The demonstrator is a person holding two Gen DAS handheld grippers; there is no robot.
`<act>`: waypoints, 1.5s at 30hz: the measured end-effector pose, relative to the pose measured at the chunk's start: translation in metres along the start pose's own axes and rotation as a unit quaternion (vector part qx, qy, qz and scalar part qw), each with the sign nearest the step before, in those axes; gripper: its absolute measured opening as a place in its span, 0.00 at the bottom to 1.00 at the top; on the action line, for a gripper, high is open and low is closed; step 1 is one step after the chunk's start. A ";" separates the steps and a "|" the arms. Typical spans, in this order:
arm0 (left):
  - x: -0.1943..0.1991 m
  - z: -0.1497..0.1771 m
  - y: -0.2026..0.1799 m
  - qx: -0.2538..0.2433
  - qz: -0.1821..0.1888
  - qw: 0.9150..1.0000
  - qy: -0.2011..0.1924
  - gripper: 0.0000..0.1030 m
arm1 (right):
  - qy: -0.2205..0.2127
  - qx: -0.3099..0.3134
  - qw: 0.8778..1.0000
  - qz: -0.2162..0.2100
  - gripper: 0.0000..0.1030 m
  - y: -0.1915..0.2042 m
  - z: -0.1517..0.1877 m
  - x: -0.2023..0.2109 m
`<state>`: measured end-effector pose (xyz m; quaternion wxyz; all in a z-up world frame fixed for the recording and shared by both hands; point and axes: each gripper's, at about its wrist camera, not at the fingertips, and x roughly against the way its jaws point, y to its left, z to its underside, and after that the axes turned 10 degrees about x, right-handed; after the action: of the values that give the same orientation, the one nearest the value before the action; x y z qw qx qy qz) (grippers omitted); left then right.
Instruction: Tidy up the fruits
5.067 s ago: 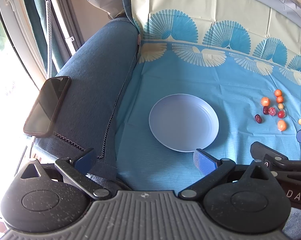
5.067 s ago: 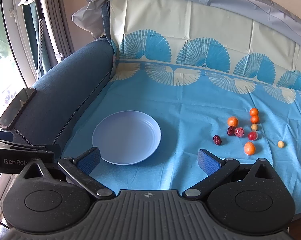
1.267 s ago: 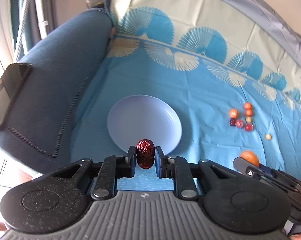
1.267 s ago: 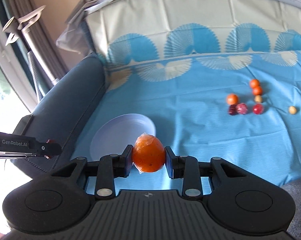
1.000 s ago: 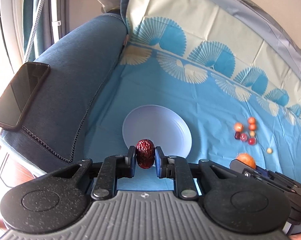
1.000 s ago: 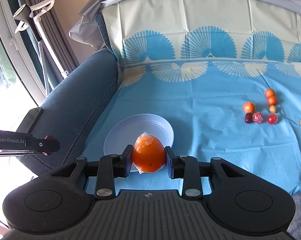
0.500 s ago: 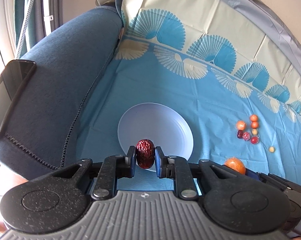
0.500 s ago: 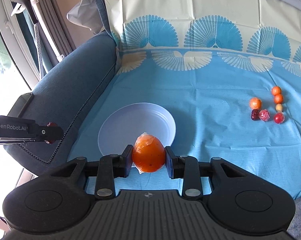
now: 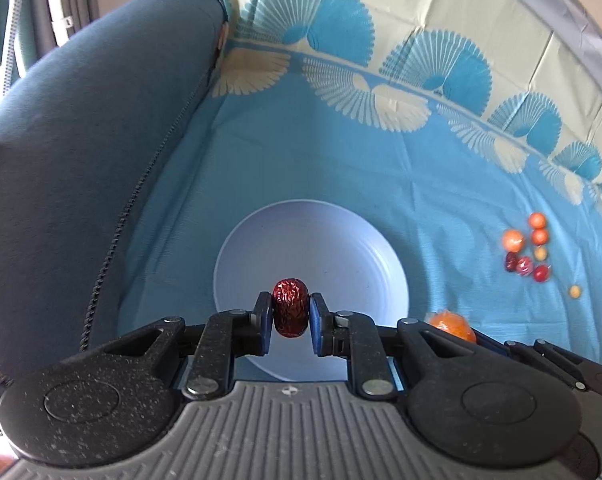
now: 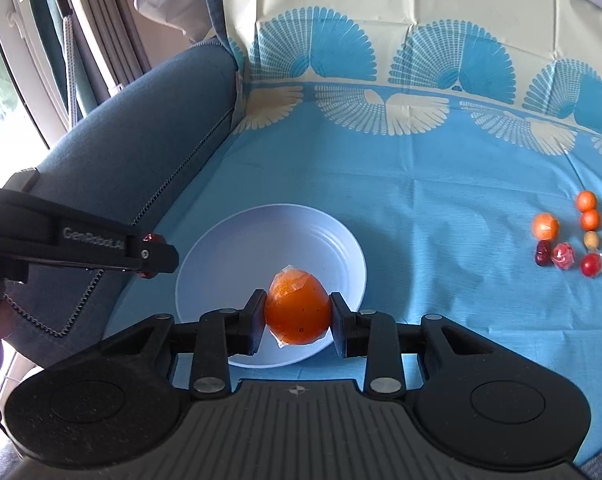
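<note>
Left wrist view: the plate [image 9: 385, 276] is now drawn closer, at twelve o'clock; left gripper [image 9: 289, 318] clamps the red date [image 9: 289, 307], right gripper [image 10: 298, 318] the wrapped orange [image 10: 297, 308], so release is judged near.

text: "GenRobot.AI" | colour: pale lettering on black | on: side of the left gripper [image 10: 153, 255], seen in the right wrist view | legibility: slightly blurred, readable | left wrist view: no readable text | other marks: small compass-like emblem on each grey gripper housing, no letters
</note>
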<state>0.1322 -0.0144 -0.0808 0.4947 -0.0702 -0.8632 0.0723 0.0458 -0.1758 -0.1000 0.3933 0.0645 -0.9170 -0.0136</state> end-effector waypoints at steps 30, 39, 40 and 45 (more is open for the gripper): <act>0.013 0.035 0.021 -0.056 -0.085 0.995 -0.021 1.00 | 0.032 0.063 0.997 0.033 0.99 0.005 0.014 -0.001; 0.087 0.092 0.034 -0.029 -0.084 0.996 -0.026 1.00 | 0.041 0.035 0.998 0.028 0.99 0.022 0.055 0.078; 0.096 0.098 0.034 -0.028 -0.080 0.996 -0.031 1.00 | 0.031 0.041 0.998 0.031 0.99 0.024 0.056 0.086; 0.122 0.116 0.023 -0.042 -0.076 0.995 -0.053 1.00 | -0.025 0.055 0.997 0.045 0.99 0.031 0.060 0.121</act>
<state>-0.0279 0.0255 -0.0399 0.4487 -0.0215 -0.8934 0.0017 -0.0835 -0.1618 -0.0515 0.3667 0.0444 -0.9278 0.0531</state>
